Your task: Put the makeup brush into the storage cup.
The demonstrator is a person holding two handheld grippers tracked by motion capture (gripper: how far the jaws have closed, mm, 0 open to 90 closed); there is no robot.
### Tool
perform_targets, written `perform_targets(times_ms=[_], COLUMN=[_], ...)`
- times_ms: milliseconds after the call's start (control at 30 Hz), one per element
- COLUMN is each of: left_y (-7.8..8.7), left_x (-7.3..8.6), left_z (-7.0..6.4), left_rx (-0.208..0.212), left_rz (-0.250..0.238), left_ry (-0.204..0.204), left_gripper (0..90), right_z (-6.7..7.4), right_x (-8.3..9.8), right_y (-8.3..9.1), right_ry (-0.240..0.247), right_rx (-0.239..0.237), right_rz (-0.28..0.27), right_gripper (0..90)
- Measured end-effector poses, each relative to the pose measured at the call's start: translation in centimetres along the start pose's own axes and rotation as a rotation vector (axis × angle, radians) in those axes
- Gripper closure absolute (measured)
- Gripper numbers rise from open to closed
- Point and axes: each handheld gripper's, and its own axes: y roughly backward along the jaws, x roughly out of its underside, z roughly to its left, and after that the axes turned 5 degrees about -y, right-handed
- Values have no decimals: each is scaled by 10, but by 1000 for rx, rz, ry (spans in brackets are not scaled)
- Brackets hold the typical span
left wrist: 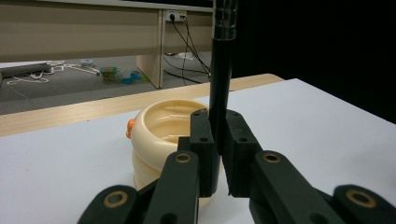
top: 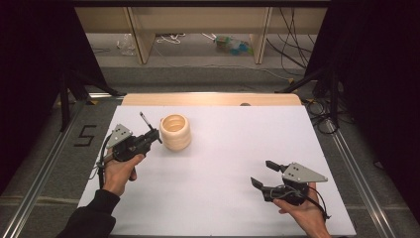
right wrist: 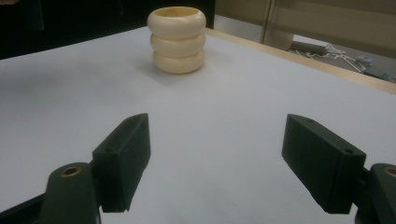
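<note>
Pen-like and slim, a black rod (left wrist: 220, 74) stood upright between the closed jaws of the left claw (top: 155, 135), pinched near its lower end with most of its length rising above the pads. In the high view the left claw sat just beside the cream ribbed pot (top: 175, 131), toward the far left of the white worktop (top: 223, 158), and the rod's tip (top: 143, 118) leaned up and away from the pot. The left claw view showed the pot's open mouth (left wrist: 170, 121) right behind the jaws, with a small orange bit at its rim that was too small to make out. The right claw (top: 263, 173) rested well apart near the front right of the worktop, its jaws spread wide with nothing between them, facing the pot across bare surface. The rod looked stiff, light and smooth, so a grip this low seemed likely to let it swing or slip if it knocked the pot's rim; a hold nearer its middle would probably have steadied it. The pot looked like hard, glossy plastic, light enough to slide or tip under a sideways push, and seemed best taken across its ribbed wall or steadied by the free claw.
</note>
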Motion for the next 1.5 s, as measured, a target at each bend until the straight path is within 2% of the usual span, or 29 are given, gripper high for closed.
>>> perform_targets(times_ms=[167, 200, 233, 333, 467, 533, 700, 800, 833, 900, 933, 1000, 1167, 1333, 1500], left_y=[-2, -2, -2, -3, -8, -11, -16, -20, -22, -24, -26, -28, -35, -44, -52], left_x=[-4, -6, -7, -11, -17, -22, -28, -30, -30, -31, -31, -34, -39, -41, -42], left_z=[3, 3, 3, 3, 4, 4, 5, 7, 7, 8, 9, 9, 8, 7, 6], left_rx=[-5, -6, -5, -3, -3, -1, -7, -10, -12, -17, -17, -19, -15, -17, -15], left_rz=[8, 9, 8, 10, 11, 9, 19, 14, 21, 24, 25, 25, 30, 39, 53], left_ry=[-4, -6, -5, -12, -10, -16, -25, -17, -17, -16, -17, -16, -21, -19, -27], left_gripper=[834, 833, 833, 834, 834, 833, 833, 833, 833, 833, 833, 833, 833, 833, 833], right_z=[0, 1, 1, 0, 1, 0, 1, 1, 1, 1, 1, 1, 1, 2, 2], right_x=[0, 0, 1, 1, 1, 2, 1, 1, 0, -1, 0, 1, 1, 0, 0], right_y=[3, 4, 3, 4, 4, 2, 3, 3, 3, 6, 4, 3, 2, 4, 3], right_ry=[6, -9, -10, 2, -15, -4, -2, 7, -6, -1, 8, 7, 11, 7, 11], right_rx=[-3, -7, 0, -1, -6, -9, -10, -8, -17, -7, -11, -13, -16, -14, -12], right_rz=[9, 23, 6, 5, 21, -10, 9, 3, 2, 29, 8, 1, 1, 28, 26], right_gripper=[250, 249, 250, 249, 250, 250, 250, 250, 250, 250, 250, 250, 250, 250, 250])
